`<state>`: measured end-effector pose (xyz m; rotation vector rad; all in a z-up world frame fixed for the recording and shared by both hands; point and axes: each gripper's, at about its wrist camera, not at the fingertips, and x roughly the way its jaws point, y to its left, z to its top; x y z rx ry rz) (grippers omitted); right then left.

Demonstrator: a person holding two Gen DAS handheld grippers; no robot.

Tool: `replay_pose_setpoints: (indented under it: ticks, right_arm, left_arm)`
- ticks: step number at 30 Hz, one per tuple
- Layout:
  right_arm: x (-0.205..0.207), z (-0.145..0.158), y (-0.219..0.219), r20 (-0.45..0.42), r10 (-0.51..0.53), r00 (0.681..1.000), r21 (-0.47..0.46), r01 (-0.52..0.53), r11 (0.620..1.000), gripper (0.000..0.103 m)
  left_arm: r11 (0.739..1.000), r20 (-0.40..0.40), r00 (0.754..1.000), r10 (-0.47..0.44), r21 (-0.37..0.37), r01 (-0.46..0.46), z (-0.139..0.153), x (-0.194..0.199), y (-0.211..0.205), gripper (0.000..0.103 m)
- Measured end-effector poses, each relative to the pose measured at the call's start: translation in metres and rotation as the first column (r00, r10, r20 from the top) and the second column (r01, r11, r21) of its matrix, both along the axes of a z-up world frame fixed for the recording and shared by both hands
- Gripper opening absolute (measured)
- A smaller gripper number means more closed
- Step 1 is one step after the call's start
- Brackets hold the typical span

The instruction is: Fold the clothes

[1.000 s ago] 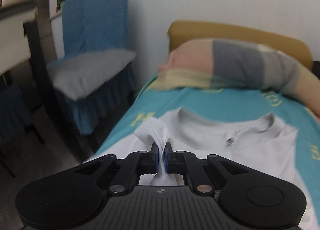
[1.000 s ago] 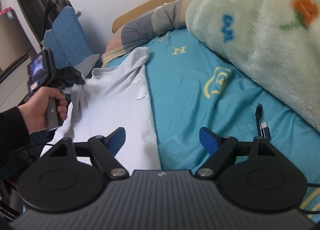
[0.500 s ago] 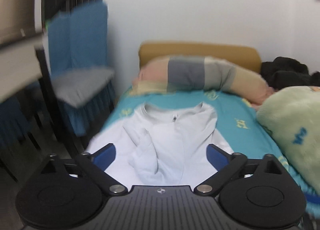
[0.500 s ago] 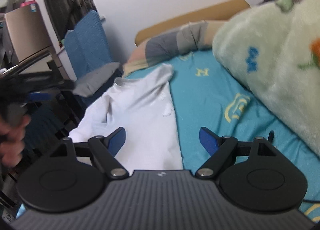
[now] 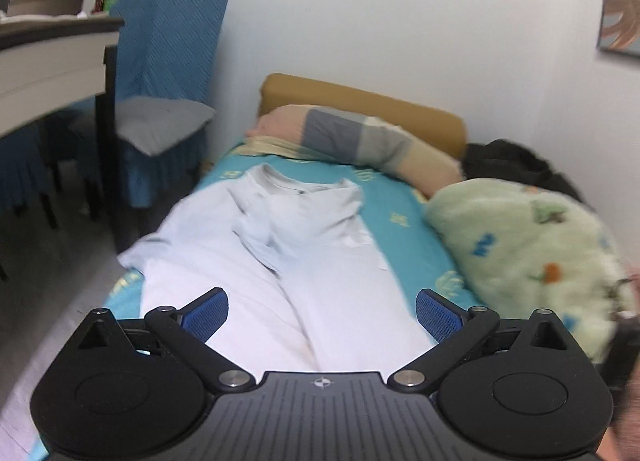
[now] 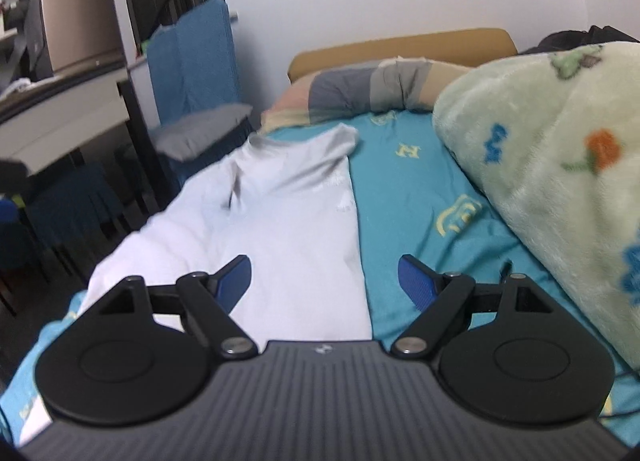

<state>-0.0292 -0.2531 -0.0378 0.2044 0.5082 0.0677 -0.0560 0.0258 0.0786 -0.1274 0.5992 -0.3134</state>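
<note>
I hold two tongs over a bed, and both are released: my left tongs (image 5: 322, 311) have their blue pads spread wide with nothing between them, and my right tongs (image 6: 324, 281) are spread wide and empty too.

The white shirt (image 5: 280, 261) lies flat on the teal sheet (image 6: 404, 197), straight ahead of and below both tongs, collar at the far end toward the pillow (image 5: 356, 137). From my left tongs the shirt fills the space between the pads and runs away forward. From my right tongs it sits ahead and to the left, its long right edge running forward through the gap between the pads, with bare sheet under the right pad. A sleeve seems to be folded in over the chest on the left side, though blur makes the creases hard to read.

To do the next fold well, I judge I should lower each tong to the near hem, one toward each corner, pinch only the cloth and not the sheet beneath, then lift both together and carry the hem toward the collar, keeping the edges even so the inward fold does not slip open.

A green fleece blanket (image 6: 552, 165) is heaped to the right of my right tongs, clear of the shirt. A blue chair (image 5: 168, 73) stands beyond the bed on the left.
</note>
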Motion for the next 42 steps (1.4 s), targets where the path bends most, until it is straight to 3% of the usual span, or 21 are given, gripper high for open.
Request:
replay_pose_setpoints:
  ticks: [4,8,11,15,18,23,28,30,32,33,35,36,37,39,40,42]
  right_arm:
    - [-0.004,0.001,0.013,-0.042,0.057,0.998,-0.048,-0.059,0.997,0.082]
    - [0.017,0.005,0.035,-0.071,0.100,0.992,-0.083,-0.106,0.991,0.082]
    - [0.054,0.008,0.064,-0.103,0.161,0.982,-0.138,-0.175,0.975,0.082]
    - [0.121,0.015,0.127,-0.142,0.281,0.949,-0.192,-0.305,0.933,0.081]
    - [0.179,0.012,0.186,-0.179,0.376,0.909,-0.202,-0.407,0.891,0.081]
    - [0.267,-0.018,0.299,-0.282,0.538,0.794,-0.219,-0.600,0.770,0.081]
    - [0.313,-0.072,0.399,-0.404,0.582,0.706,-0.418,-0.708,0.569,0.081]
    - [0.321,-0.091,0.423,-0.457,0.599,0.658,-0.451,-0.752,0.481,0.081]
    - [0.330,-0.110,0.439,-0.523,0.574,0.630,-0.481,-0.774,0.411,0.081]
    - [0.336,-0.120,0.444,-0.553,0.540,0.634,-0.503,-0.771,0.390,0.078]
    - [0.343,-0.129,0.449,-0.563,0.495,0.661,-0.549,-0.748,0.374,0.068]
    - [0.344,-0.128,0.449,-0.562,0.488,0.668,-0.549,-0.743,0.384,0.058]
    - [0.346,-0.128,0.449,-0.561,0.482,0.673,-0.547,-0.738,0.394,0.035]
    - [0.345,-0.116,0.443,-0.522,0.487,0.700,-0.552,-0.713,0.433,0.016]
    - [0.345,-0.110,0.441,-0.502,0.489,0.714,-0.554,-0.699,0.452,0.013]
    - [0.338,-0.082,0.413,-0.378,0.484,0.790,-0.578,-0.609,0.543,0.011]
  left_arm:
    - [0.999,-0.017,1.000,0.026,-0.022,-0.026,0.009,-0.004,0.019,0.102]
    - [0.999,-0.002,0.999,0.045,-0.024,-0.046,0.015,-0.001,0.036,0.102]
    - [0.998,0.017,0.998,0.062,-0.017,-0.061,0.018,0.007,0.050,0.102]
    - [0.988,0.016,0.994,0.105,-0.111,-0.103,0.015,0.023,0.083,0.102]
    - [0.966,-0.022,0.980,0.197,-0.167,-0.198,0.002,0.042,0.113,0.102]
    - [0.889,-0.129,0.915,0.383,-0.217,-0.403,-0.028,0.077,0.158,0.102]
    - [0.827,-0.157,0.844,0.514,-0.170,-0.535,-0.051,0.104,0.180,0.101]
    - [0.810,-0.180,0.823,0.538,-0.159,-0.564,-0.061,0.113,0.185,0.101]
    - [0.793,-0.207,0.803,0.559,-0.149,-0.591,-0.070,0.122,0.189,0.101]
    - [0.785,-0.222,0.793,0.567,-0.144,-0.602,-0.075,0.126,0.191,0.100]
    - [0.775,-0.250,0.779,0.575,-0.139,-0.616,-0.082,0.133,0.193,0.099]
    - [0.775,-0.253,0.779,0.574,-0.139,-0.617,-0.084,0.133,0.193,0.099]
    - [0.776,-0.250,0.779,0.575,-0.136,-0.616,-0.085,0.132,0.193,0.099]
    - [0.775,-0.232,0.779,0.582,-0.129,-0.618,-0.085,0.128,0.191,0.099]
    - [0.774,-0.220,0.779,0.587,-0.128,-0.620,-0.084,0.125,0.190,0.099]
    - [0.770,-0.198,0.776,0.599,-0.127,-0.626,-0.083,0.123,0.190,0.099]
